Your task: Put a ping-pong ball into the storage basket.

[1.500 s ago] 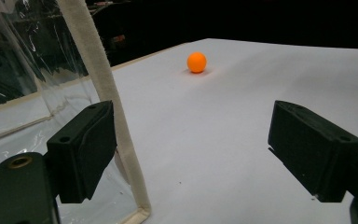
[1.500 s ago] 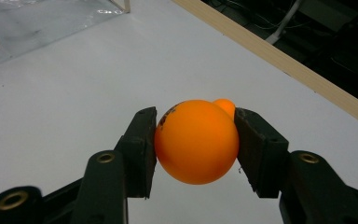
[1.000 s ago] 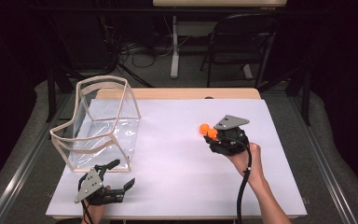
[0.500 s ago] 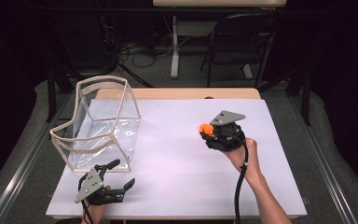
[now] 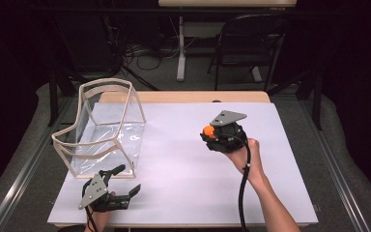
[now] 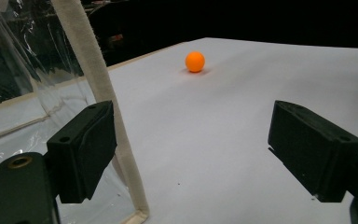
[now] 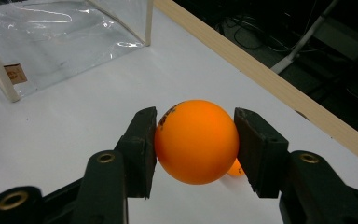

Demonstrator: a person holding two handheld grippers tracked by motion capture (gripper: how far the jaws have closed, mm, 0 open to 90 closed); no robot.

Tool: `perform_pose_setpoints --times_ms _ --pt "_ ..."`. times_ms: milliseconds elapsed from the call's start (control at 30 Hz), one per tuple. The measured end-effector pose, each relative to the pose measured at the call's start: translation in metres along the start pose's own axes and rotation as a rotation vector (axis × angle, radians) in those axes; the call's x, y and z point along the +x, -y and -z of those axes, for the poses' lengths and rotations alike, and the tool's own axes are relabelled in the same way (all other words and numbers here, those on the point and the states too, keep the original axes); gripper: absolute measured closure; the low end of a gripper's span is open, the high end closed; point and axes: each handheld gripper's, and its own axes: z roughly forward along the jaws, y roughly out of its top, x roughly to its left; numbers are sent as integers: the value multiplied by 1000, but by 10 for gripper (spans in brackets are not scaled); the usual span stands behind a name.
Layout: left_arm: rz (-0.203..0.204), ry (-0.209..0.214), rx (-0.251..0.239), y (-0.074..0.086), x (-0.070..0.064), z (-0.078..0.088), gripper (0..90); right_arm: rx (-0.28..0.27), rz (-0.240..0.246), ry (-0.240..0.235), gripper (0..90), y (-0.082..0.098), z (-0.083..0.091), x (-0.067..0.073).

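Near the front left corner of the bench (image 5: 183,193), the left tool (image 5: 125,186) lies low and level in the person's hand, released, with its jaws wide apart and nothing between them. It has not moved since a second ago. Just beside it, at the left edge, stands the clear bag (image 5: 104,130) with a cream rim; I see nothing inside. Right of the middle, the right tool (image 5: 207,135) is clenched on the orange ball (image 5: 208,132). It has drifted toward the left since then.
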Motion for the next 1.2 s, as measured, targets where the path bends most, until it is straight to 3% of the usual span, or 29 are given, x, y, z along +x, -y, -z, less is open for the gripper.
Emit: perform_pose_setpoints --times_ms 1200 --pt "-3 3 -9 -1 0 1 158 -6 51 -54 507 -34 -21 8"
